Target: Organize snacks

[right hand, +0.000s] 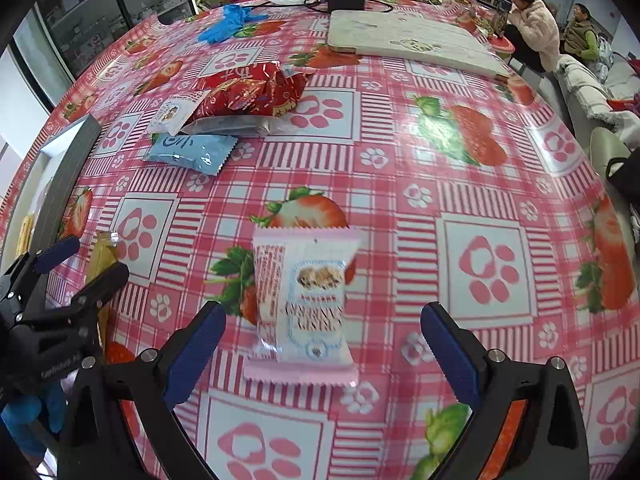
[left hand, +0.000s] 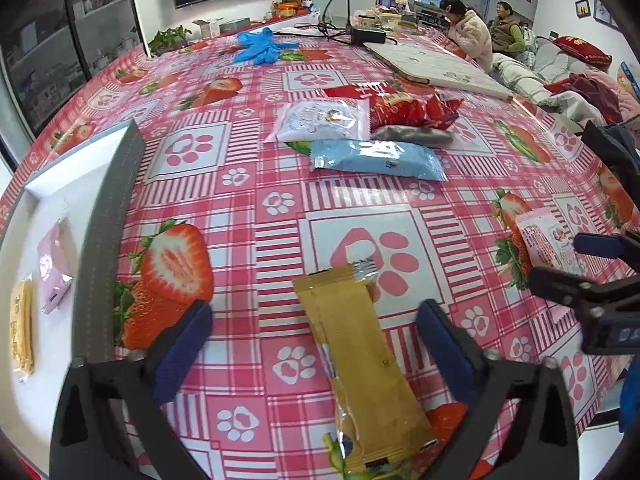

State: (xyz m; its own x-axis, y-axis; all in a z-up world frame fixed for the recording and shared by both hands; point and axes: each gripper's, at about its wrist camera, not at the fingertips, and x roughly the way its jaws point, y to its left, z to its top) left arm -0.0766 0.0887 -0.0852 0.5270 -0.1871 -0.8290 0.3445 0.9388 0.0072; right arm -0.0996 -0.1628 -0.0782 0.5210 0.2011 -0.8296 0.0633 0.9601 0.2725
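My left gripper [left hand: 316, 312] stands open over the strawberry tablecloth. A long gold snack bar [left hand: 360, 360] lies flat between its blue pads without touching them. My right gripper [right hand: 323, 312] is open too, and a pink-and-white snack packet [right hand: 308, 304] lies on the cloth between its fingers. A white tray with a grey wall [left hand: 108, 220] sits at the left and holds a pink packet [left hand: 54, 268] and a yellow packet [left hand: 22, 332]. Further back lies a pile of snacks: a white packet [left hand: 324, 120], red packets [left hand: 396, 108], a grey one [left hand: 412, 134] and a blue one [left hand: 376, 158].
Blue gloves [left hand: 258, 48] lie at the far side of the table. A white flat board [right hand: 408, 38] rests at the back right, with cables and a black power adapter [right hand: 346, 0] behind it. Two people sit beyond the far right corner.
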